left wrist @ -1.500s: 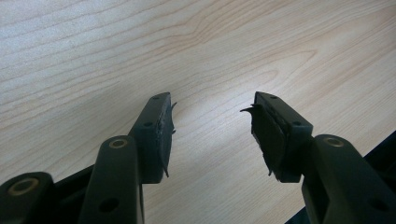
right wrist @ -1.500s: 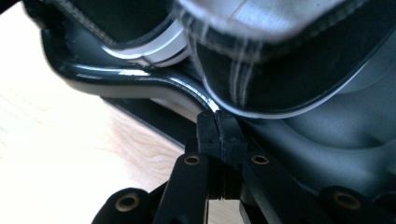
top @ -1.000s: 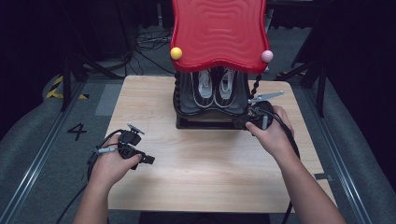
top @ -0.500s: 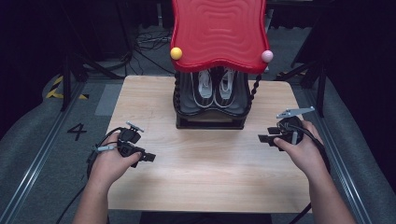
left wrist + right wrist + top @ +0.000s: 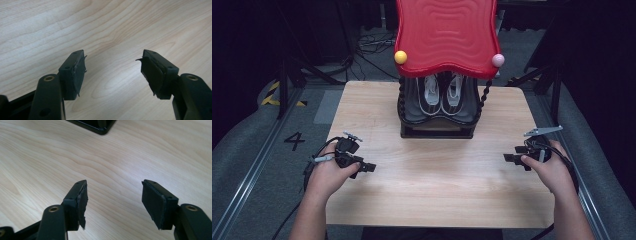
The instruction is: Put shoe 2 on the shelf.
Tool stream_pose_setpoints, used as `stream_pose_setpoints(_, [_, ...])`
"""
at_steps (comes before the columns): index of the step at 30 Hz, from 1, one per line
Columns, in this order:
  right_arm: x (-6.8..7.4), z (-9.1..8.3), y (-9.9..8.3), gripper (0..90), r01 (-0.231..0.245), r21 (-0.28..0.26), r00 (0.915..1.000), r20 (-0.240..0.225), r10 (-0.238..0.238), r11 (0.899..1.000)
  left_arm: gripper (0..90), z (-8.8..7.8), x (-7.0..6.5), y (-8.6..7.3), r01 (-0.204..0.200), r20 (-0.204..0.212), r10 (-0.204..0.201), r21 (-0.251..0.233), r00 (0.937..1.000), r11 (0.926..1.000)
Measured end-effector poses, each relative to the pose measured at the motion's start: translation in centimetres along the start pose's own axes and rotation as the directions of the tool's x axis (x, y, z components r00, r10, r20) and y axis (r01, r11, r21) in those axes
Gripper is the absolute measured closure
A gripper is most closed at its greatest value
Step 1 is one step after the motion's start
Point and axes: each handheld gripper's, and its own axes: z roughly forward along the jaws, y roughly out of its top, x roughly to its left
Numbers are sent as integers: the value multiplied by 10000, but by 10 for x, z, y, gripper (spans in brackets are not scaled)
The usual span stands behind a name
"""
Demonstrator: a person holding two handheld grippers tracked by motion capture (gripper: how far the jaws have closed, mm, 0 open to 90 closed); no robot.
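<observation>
My left hand-held gripper (image 5: 362,167) and right hand-held gripper (image 5: 512,159) hover over the pale wood-grain worktop (image 5: 437,190), smooth w/ wavy lines. Both have jaws wide apart, just been opening, nothing betw. the black rubber pads (image 5: 77,75), which are torn at the edges. The grey-white shoes (image 5: 443,95) sit in a black rack (image 5: 437,127) w/ twisted posts, at worktop's far middle, under a glossy red wavy top (image 5: 446,35). Vs. one sec ago my right hand-held gripper left the rack's corner, now near the right edge; left one stayed.
</observation>
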Motion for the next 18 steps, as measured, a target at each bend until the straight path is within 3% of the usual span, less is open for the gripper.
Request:
stream_pose_setpoints(9, [-25, 24, -26, 363, -15, 114, 9999, 152, 14, 9999, 356, 7, 16, -5, -102, 6, 102, -320, 9999, 9994])
stream_pose_setpoints(16, [-30, 33, -33, 363, -136, 468, 9998, 165, 128, 9988, 354, 14, 23, -8, -168, -128, 165, -231, 9998, 9996])
stream_pose_setpoints(18, [-29, 35, -33, 361, -195, 449, 9997, 137, 189, 9988, 355, 14, 23, -9, -216, -22, 216, -401, 9998, 9990])
